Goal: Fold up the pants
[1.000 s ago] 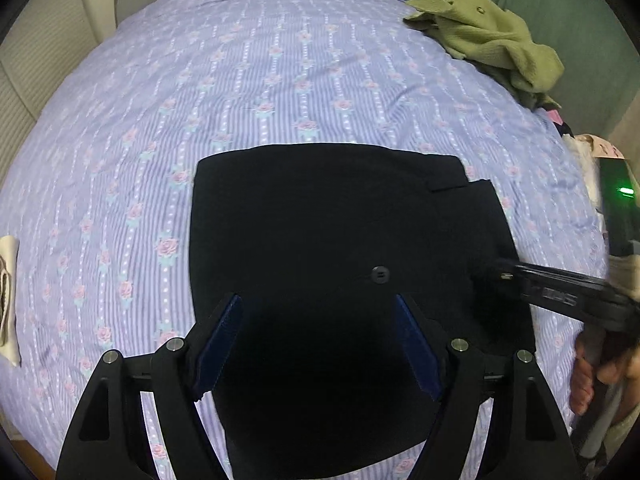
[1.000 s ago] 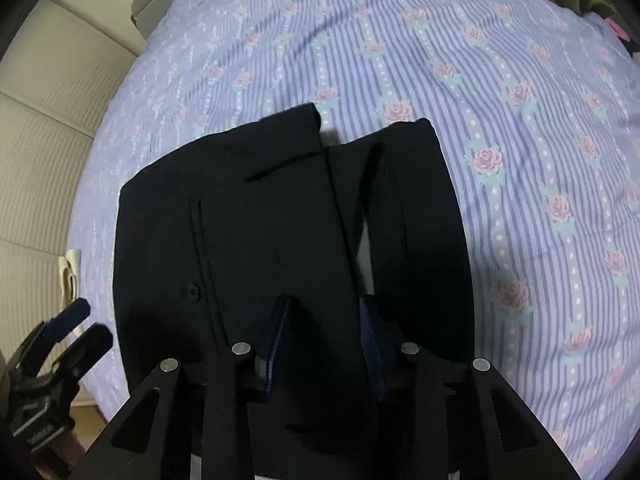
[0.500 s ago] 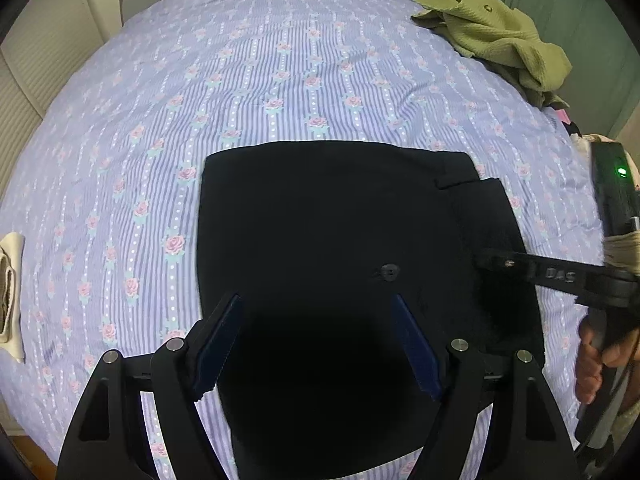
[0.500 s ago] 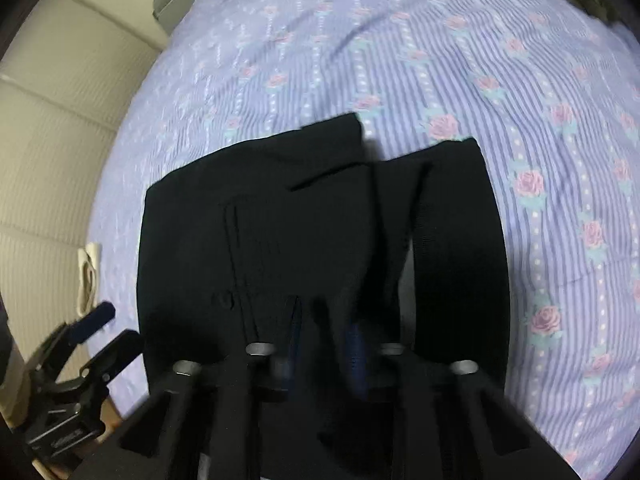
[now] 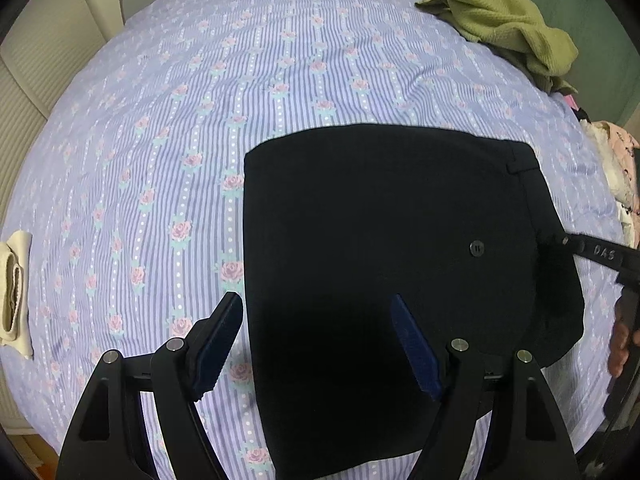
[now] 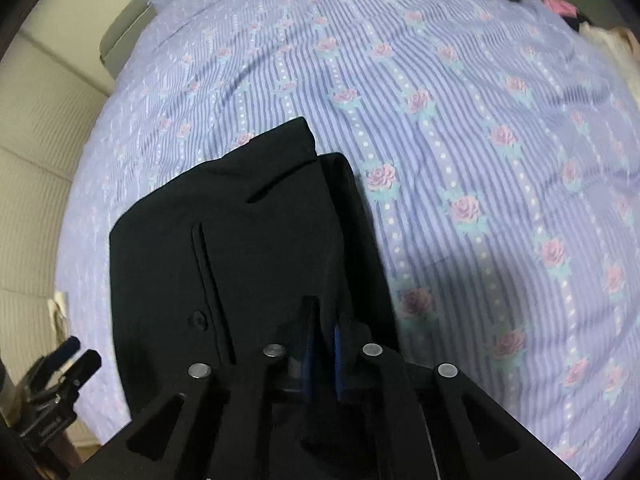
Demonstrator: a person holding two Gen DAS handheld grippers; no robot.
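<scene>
A: Pants (image 5: 380, 240) — black, folded to a compact rectangle, flat on the bedspread (image 5: 200, 100), striped lilac with roses. Back-pocket button (image 5: 477, 248) faces up; waistband end toward the right edge in the left wrist view.

B: Left gripper (image 5: 316, 340)?

A: Above the near-left corner of the pants. Jaws spread wide, nothing pinched; one pad over bedspread, the other over cloth.

B: Right gripper (image 6: 322, 328)?

A: At the waistband end. Jaws narrow and opening; a fold of black cloth sits in the gap. Cannot tell whether the pads press it: frame blurred, black on black. A hand (image 5: 620, 340) shows at the right edge of the left wrist view.

B: Surroundings?

A: Green garment (image 5: 508, 28) crumpled at the far right of the bed, well apart. Pale cloth (image 5: 16, 292) at the left edge. Light, pinkish clothes (image 5: 616, 168) at the right edge.
</scene>
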